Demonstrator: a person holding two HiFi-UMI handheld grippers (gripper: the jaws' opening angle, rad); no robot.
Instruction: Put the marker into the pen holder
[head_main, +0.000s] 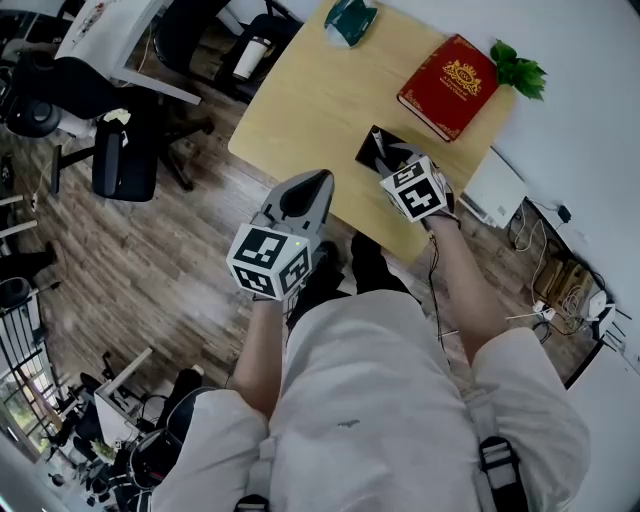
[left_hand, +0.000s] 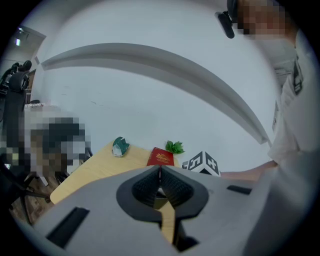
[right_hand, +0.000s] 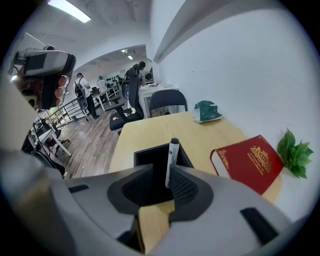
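Observation:
A white marker (right_hand: 170, 161) with a black cap stands upright in the black square pen holder (right_hand: 150, 156) near the wooden table's front edge. My right gripper (right_hand: 159, 187) is open just above the holder. The marker's lower part shows against the inner face of the right pad (right_hand: 183, 188), and nothing is clamped. In the head view the marker (head_main: 379, 143) pokes out of the holder (head_main: 368, 152) just beyond the right gripper (head_main: 393, 163). My left gripper (head_main: 316, 182) hovers off the table's front edge, jaws shut and empty (left_hand: 160, 174).
A red book (head_main: 448, 86) lies on the table (head_main: 310, 100) behind the holder, with a green plant (head_main: 520, 70) beside it by the wall. A teal packet (head_main: 349, 20) sits at the far end. Office chairs (head_main: 125, 150) stand on the wooden floor to the left.

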